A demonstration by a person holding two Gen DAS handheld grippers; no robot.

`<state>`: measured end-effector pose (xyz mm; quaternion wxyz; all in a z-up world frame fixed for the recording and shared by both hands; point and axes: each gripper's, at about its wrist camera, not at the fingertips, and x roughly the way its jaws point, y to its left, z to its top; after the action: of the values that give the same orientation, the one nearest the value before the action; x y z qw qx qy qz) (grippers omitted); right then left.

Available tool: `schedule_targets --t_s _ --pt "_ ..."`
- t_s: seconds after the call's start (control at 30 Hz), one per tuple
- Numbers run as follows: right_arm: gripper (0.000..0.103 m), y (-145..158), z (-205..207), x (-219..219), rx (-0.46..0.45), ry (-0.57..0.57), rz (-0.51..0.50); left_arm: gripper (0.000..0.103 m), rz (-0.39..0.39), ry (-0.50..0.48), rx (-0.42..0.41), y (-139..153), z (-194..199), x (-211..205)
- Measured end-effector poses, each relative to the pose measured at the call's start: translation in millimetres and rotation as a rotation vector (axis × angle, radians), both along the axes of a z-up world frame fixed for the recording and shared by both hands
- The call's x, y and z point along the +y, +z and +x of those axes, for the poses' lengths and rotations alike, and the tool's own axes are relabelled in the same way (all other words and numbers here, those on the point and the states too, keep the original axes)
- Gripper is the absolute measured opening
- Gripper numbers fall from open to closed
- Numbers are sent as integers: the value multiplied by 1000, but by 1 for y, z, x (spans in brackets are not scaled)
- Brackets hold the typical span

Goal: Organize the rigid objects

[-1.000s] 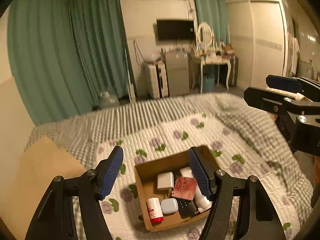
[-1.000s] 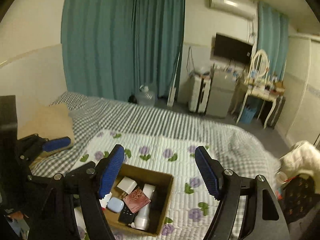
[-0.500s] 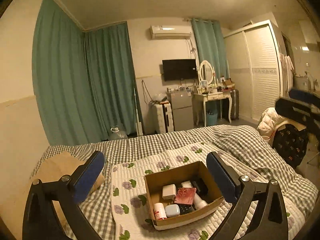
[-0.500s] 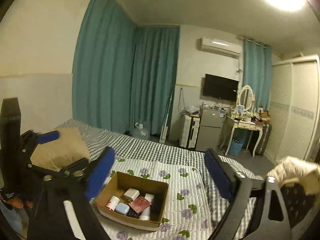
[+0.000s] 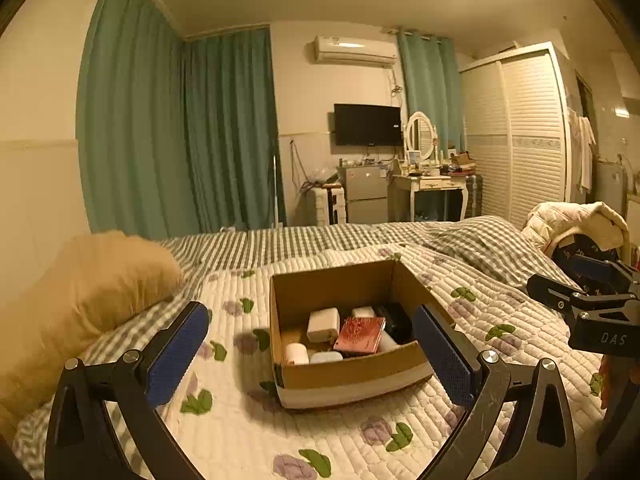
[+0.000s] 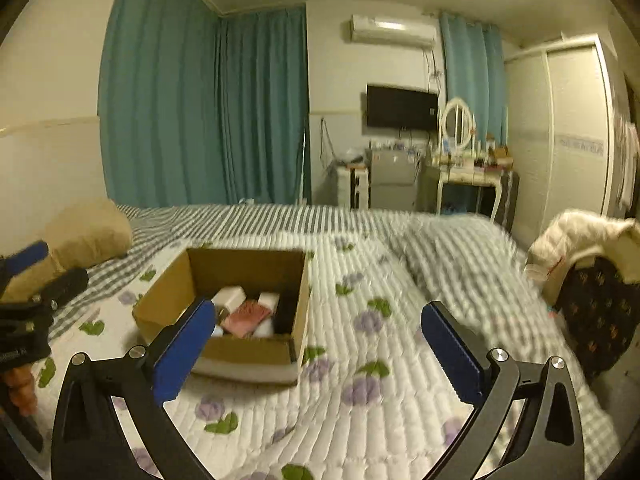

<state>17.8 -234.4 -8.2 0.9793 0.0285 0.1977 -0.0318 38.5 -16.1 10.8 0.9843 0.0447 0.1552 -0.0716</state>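
An open cardboard box (image 5: 344, 372) stands on the flowered quilt (image 5: 240, 432) of a bed. In it lie a white charger (image 5: 323, 323), a red patterned card (image 5: 360, 335), a white roll (image 5: 296, 354), a pale blue case (image 5: 326, 357) and dark items. My left gripper (image 5: 312, 354) is open and empty, low in front of the box. My right gripper (image 6: 320, 350) is open and empty, to the right of the box (image 6: 248, 350); it also shows at the right edge of the left wrist view (image 5: 592, 300).
A tan pillow (image 5: 80, 292) lies left of the box. A grey checked blanket (image 5: 460, 240) covers the far bed. A chair with clothes (image 5: 580, 236) stands at the right. Green curtains, a TV, a dressing table and a wardrobe line the far walls.
Both grippers have dropped lower and levelled out, so the box is now seen from the side instead of from above. Both stay open and empty.
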Motion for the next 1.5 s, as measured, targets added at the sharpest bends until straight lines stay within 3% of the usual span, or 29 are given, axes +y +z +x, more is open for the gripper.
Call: schedule_targets --t_s 0.1,0.73,1.5 --pt "103 1 1 3 3 -1 -22 103 -28 -4 19 -1 -2 2" --pt "103 13 -8 16 -21 -4 -77 103 -24 21 50 -5 -2 10" --pt "103 14 -7 16 -27 -4 -76 103 47 12 76 -8 -4 14"
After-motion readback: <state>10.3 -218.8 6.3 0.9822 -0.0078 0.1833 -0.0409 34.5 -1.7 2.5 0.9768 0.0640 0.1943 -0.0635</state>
